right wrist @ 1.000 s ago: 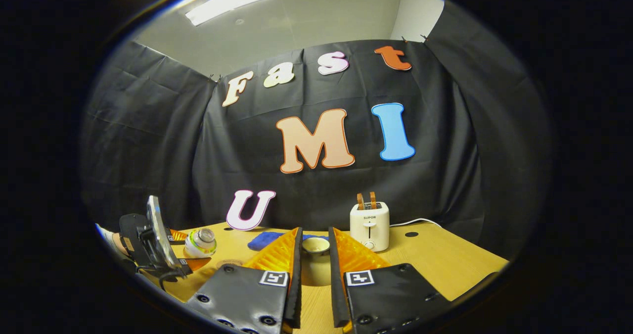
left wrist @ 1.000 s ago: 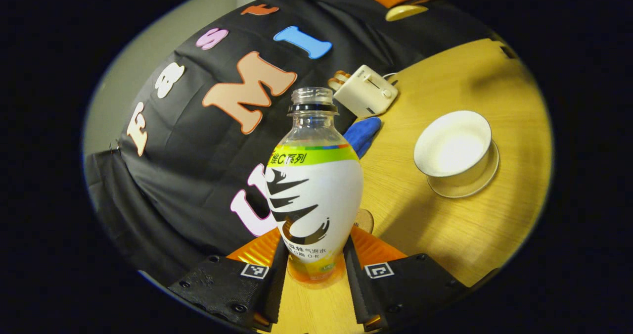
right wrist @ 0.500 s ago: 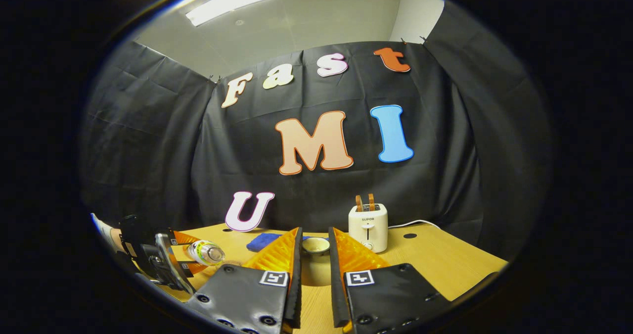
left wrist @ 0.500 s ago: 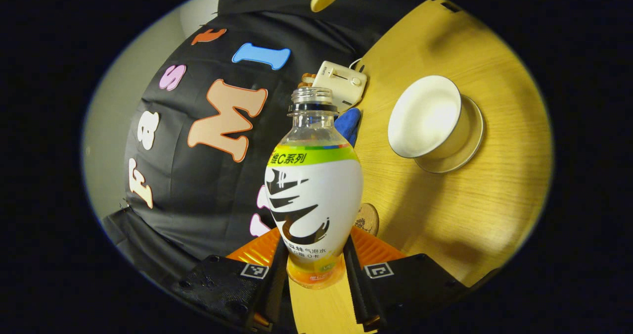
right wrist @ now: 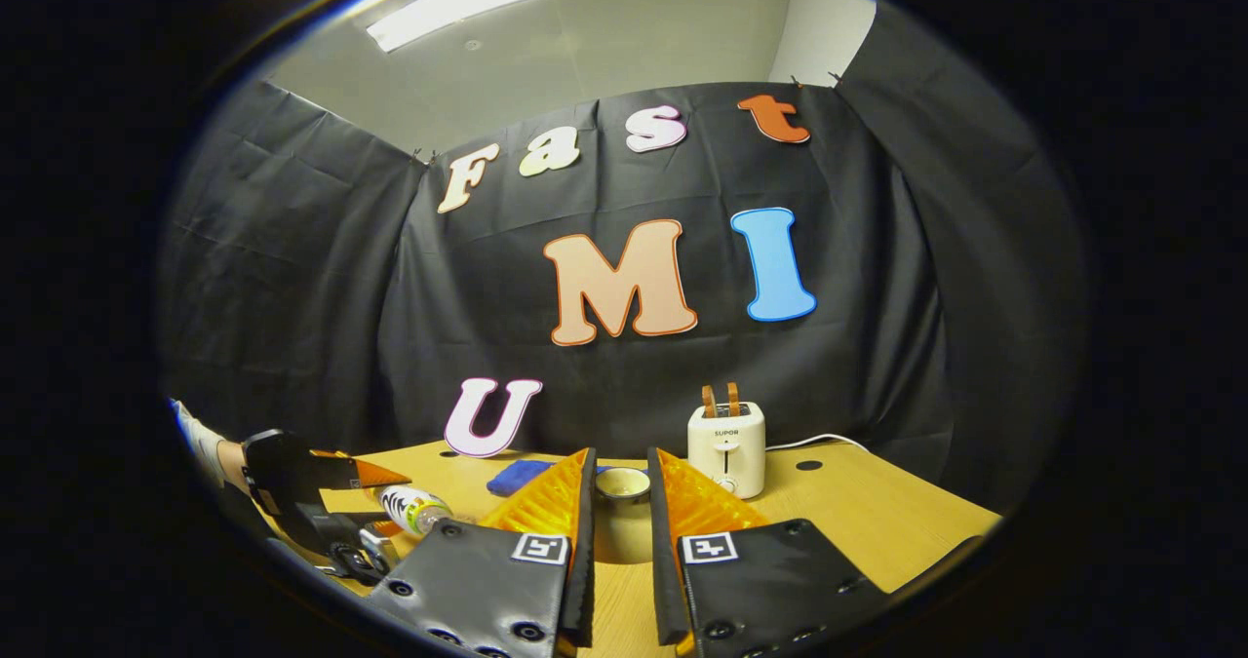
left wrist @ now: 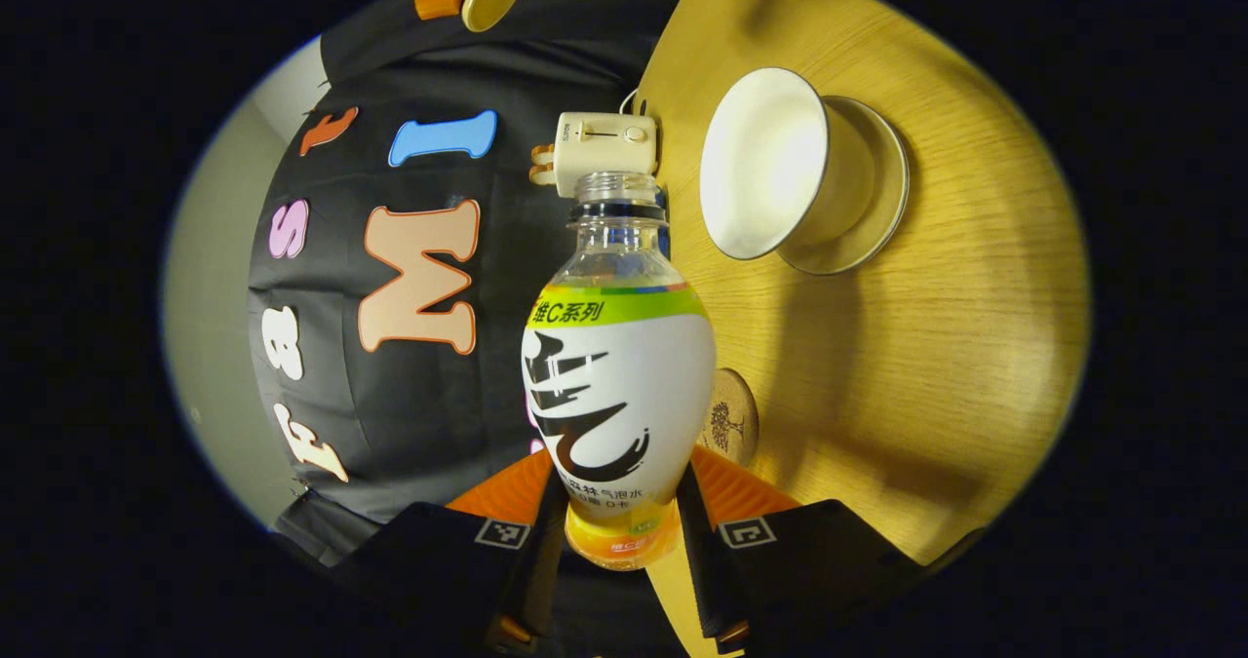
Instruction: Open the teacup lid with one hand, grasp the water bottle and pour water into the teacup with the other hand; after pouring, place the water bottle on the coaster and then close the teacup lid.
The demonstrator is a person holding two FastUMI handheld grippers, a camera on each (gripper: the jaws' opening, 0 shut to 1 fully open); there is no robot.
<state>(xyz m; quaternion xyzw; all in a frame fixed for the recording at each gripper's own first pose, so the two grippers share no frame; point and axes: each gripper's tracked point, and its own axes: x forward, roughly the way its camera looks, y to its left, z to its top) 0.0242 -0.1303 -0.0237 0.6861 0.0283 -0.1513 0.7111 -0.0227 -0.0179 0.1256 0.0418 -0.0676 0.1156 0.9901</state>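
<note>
My left hand-held gripper [left wrist: 624, 531] grips the uncapped bottle [left wrist: 620, 375] low on its body, tipped toward the open teacup [left wrist: 770, 166] on the worktop [left wrist: 936, 346]. My right hand-held gripper [right wrist: 621, 531] pinches the lid [right wrist: 622, 483]. I want the mouth over the cup before tipping further, then pour slowly.

Black cloth wall [right wrist: 292, 278] behind a wooden table [right wrist: 877, 517]; pale ceiling with a lit strip light [right wrist: 456, 0] overhead.
</note>
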